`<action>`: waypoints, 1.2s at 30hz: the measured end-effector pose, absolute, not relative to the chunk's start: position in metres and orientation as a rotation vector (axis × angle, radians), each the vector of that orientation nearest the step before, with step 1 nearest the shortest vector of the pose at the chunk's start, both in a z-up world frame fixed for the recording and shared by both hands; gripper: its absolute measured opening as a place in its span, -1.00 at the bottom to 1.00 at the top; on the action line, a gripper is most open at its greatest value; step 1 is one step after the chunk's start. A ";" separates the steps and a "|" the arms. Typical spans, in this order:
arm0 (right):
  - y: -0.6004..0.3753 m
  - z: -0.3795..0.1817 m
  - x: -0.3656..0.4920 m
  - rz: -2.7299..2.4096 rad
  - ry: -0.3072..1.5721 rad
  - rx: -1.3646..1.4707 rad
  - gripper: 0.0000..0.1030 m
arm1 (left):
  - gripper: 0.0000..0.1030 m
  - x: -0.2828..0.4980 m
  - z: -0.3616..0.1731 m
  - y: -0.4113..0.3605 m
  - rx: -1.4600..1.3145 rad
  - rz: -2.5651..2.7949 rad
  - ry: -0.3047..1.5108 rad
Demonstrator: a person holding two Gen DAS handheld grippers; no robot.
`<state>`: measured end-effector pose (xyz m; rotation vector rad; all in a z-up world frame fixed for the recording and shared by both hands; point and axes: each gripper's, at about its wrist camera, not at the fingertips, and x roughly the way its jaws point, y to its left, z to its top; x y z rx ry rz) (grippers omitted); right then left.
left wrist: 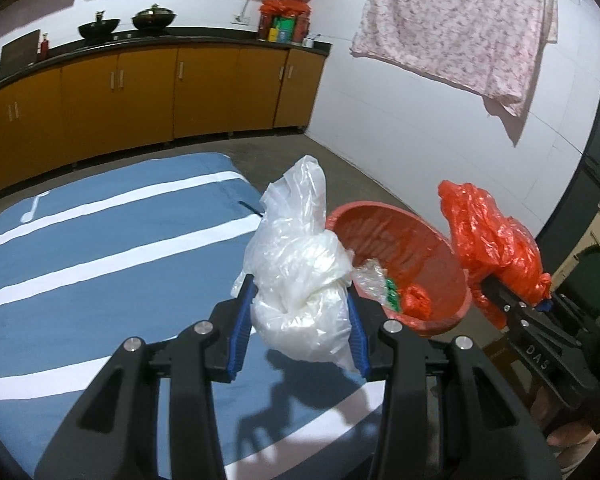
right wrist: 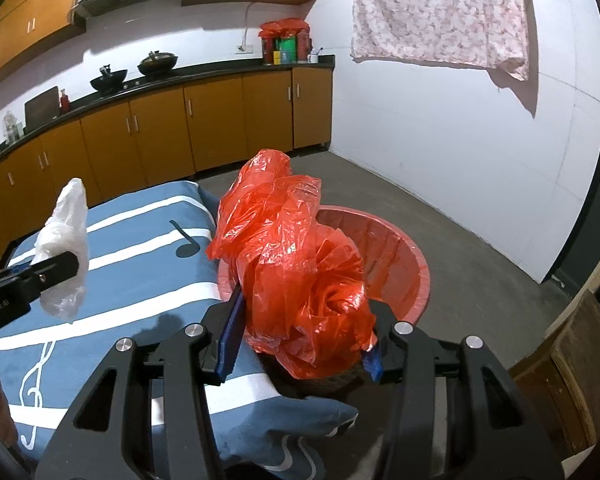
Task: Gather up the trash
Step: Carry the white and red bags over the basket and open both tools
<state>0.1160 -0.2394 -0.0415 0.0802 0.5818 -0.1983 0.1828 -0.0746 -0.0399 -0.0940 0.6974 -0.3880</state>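
My left gripper (left wrist: 300, 312) is shut on a crumpled white plastic bag (left wrist: 300, 264) and holds it above the blue cloth, just left of a red basin (left wrist: 440, 264). The basin holds a clear wrapper, a green scrap and a small red bag. My right gripper (right wrist: 300, 340) is shut on a crumpled red plastic bag (right wrist: 292, 256), held over the near rim of the red basin (right wrist: 396, 256). In the left wrist view the red bag (left wrist: 496, 244) hangs to the right of the basin. In the right wrist view the white bag (right wrist: 64, 248) is at the left.
A blue cloth with white stripes (left wrist: 100, 256) covers the low surface beside the basin. Orange kitchen cabinets (left wrist: 140, 92) line the back wall. A floral cloth (left wrist: 460, 28) hangs on the white wall. A wooden piece (right wrist: 572, 360) stands at the right.
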 end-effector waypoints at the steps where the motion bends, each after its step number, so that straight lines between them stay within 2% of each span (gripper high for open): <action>1: -0.242 -0.042 0.116 -0.203 0.582 0.083 -0.04 | -0.20 0.184 -0.041 -0.080 -0.091 -0.397 0.700; 36: -0.310 -0.063 0.166 -0.331 0.602 0.234 -0.04 | -0.20 0.250 -0.079 -0.182 -0.027 -0.618 0.753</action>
